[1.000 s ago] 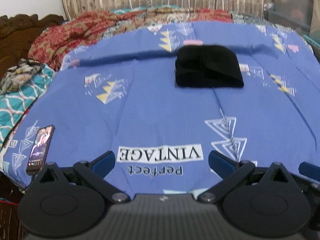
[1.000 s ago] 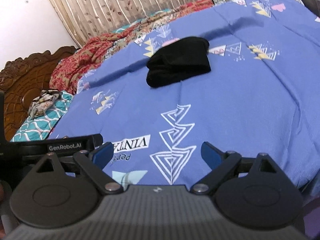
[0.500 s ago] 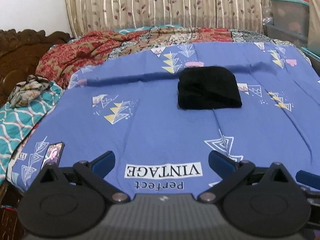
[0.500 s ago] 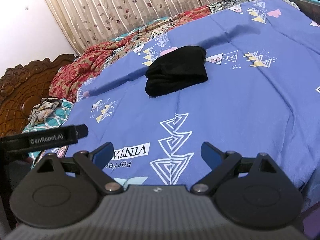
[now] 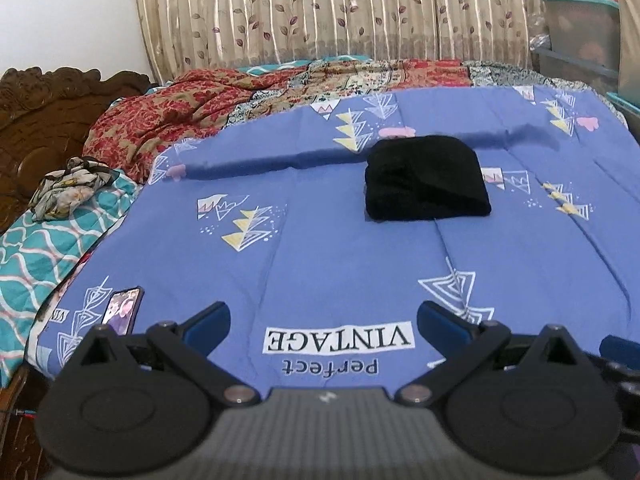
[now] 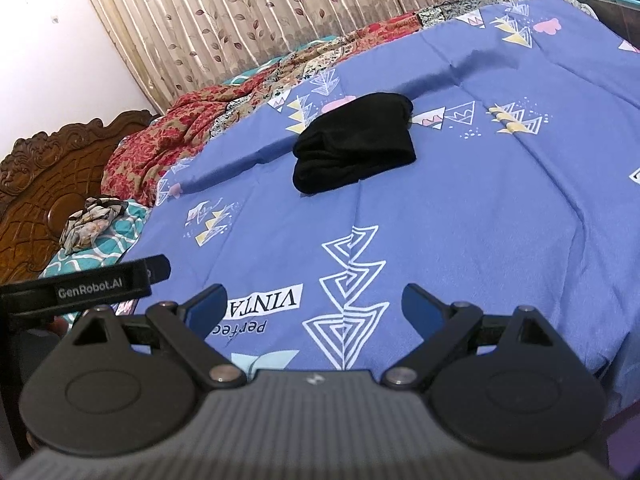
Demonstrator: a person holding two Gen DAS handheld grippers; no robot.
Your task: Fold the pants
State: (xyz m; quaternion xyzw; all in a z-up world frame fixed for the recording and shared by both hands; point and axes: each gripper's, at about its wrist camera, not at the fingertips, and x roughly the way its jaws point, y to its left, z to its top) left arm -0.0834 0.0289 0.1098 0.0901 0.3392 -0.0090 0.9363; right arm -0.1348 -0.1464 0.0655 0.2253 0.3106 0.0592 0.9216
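1. Pants (image 5: 426, 178): black, already a compact folded bundle on the blue bedsheet (image 5: 320, 248), center-right of the left wrist frame, upper center of the right wrist frame (image 6: 354, 148).
2. Handling, my read: soft, light, limp knit; layers will slide and the stack will sag if lifted by one edge. Pinch all layers at a folded edge or at two corners.
3. Left gripper (image 5: 322, 320): jaws spread, empty, low in frame, well apart from the pants.
4. Right gripper (image 6: 314, 306): jaws spread, empty, also well apart.
5. Fold looks done or nearly so.
6. Text: sheet print reads "Perfect VINTAGE" (image 5: 338, 340); strap at left edge of the right wrist frame reads "GenRobot.AI" (image 6: 90, 289).
7. Phone (image 5: 122, 310) lower left, screen lit.
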